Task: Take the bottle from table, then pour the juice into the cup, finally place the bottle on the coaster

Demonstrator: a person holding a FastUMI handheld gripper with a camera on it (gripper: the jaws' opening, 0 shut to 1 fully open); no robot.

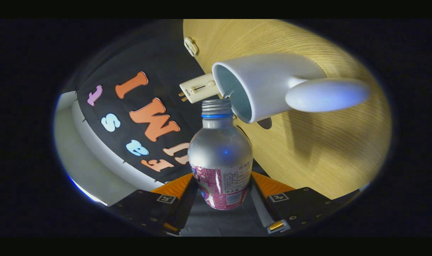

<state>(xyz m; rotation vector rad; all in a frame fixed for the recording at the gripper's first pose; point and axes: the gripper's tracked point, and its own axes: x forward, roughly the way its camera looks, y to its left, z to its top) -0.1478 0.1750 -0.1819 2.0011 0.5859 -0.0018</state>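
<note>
The gripper (221, 193) is clamped on the lower body of an aluminium juice bottle (220, 156), one finger pressing on each side of the pink label. The bottle has no cap; its threaded neck with the blue ring points forward, and its mouth is right at the rim of a white mug (265, 89). The whole scene looks turned on its side, so I judge that the bottle is tipped over for pouring. A thin dark stream seems to run from the mouth into the mug, though it is small and hard to be sure of.

The mug stands on the light wooden counter (326, 149), its handle towards the gripper. So the pouring step is in hand. The next move calls for turning the bottle back upright with care, so no drops fall outside the mug, and then carrying it to the coaster. A dark round patch (265, 123) just beside the mug may be that coaster, but I cannot tell.
</note>
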